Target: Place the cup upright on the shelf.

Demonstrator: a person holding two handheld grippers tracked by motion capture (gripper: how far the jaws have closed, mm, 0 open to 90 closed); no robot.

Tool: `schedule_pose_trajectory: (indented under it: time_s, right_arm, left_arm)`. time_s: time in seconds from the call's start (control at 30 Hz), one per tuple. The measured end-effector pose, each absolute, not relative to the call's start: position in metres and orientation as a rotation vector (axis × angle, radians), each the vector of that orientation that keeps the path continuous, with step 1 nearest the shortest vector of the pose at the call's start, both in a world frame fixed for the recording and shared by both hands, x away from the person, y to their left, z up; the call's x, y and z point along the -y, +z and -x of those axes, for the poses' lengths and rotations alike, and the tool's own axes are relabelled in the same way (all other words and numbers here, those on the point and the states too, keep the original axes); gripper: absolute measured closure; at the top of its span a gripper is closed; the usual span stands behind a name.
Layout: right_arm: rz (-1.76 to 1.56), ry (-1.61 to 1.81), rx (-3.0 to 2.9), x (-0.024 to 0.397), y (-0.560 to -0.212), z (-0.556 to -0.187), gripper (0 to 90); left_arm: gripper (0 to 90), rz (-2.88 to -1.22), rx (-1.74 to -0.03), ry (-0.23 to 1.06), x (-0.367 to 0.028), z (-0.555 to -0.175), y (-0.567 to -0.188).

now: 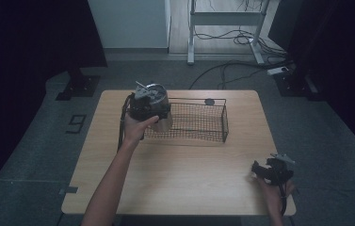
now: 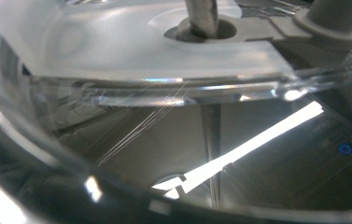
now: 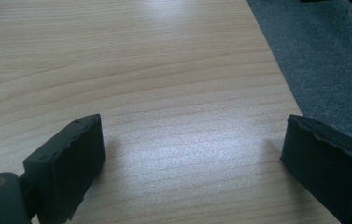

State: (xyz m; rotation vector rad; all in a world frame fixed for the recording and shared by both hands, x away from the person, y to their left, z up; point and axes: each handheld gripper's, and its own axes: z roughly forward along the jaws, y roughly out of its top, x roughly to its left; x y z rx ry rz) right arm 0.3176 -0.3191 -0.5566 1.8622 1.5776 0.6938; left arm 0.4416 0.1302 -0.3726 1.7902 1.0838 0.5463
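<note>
My left gripper (image 1: 157, 112) is held up at the left end of a black wire basket (image 1: 213, 128). It appears shut on a clear plastic container (image 1: 165, 120) that hangs at that end of the basket. In the left gripper view the container (image 2: 164, 140) sits right against the lens, with a frosted lid (image 2: 117, 42) and a metal shaft (image 2: 201, 16) through it; the jaws are hidden. My right gripper (image 1: 256, 168) rests low over the table's near right corner. Its jaws (image 3: 192, 140) stand wide apart over bare wood with nothing between them.
The basket stands on the far half of the wooden table (image 1: 189, 174). A small dark round thing (image 1: 209, 101) lies just behind it. Grey carpet (image 3: 323, 60) lies past the table's right edge. Beyond the table are a desk frame (image 1: 191, 42) and floor cables (image 1: 231, 70).
</note>
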Motion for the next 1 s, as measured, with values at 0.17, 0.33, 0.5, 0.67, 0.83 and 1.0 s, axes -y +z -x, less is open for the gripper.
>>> schedule_pose_trajectory:
  time_s: [0.17, 0.33, 0.5, 0.67, 0.83, 1.0]
  right_arm:
    - [-1.861, 0.692, -1.58, 0.319, -0.556, -0.317, 6.0]
    - [-1.86, 0.693, -1.579, 0.319, -0.557, -0.318, 6.1]
    - [-1.86, 0.692, -1.579, 0.319, -0.556, -0.317, 6.3]
    - [-1.862, 0.692, -1.577, 0.319, -0.556, -0.317, 6.5]
    - [-1.862, 0.692, -1.577, 0.319, -0.556, -0.317, 6.6]
    - [-1.86, 0.692, -1.578, 0.319, -0.556, -0.317, 6.8]
  left_arm:
    - [4.2, -1.793, -1.091, 0.549, -0.127, -0.448, -0.371]
    - [4.2, -1.792, -1.101, 0.557, -0.124, -0.458, -0.372]
    - [4.2, -1.794, -1.115, 0.554, -0.124, -0.464, -0.375]
    - [4.2, -1.796, -1.124, 0.565, -0.123, -0.472, -0.377]
    - [4.2, -1.796, -1.128, 0.573, -0.119, -0.48, -0.38]
    - [4.2, -1.794, -1.131, 0.582, -0.116, -0.487, -0.386]
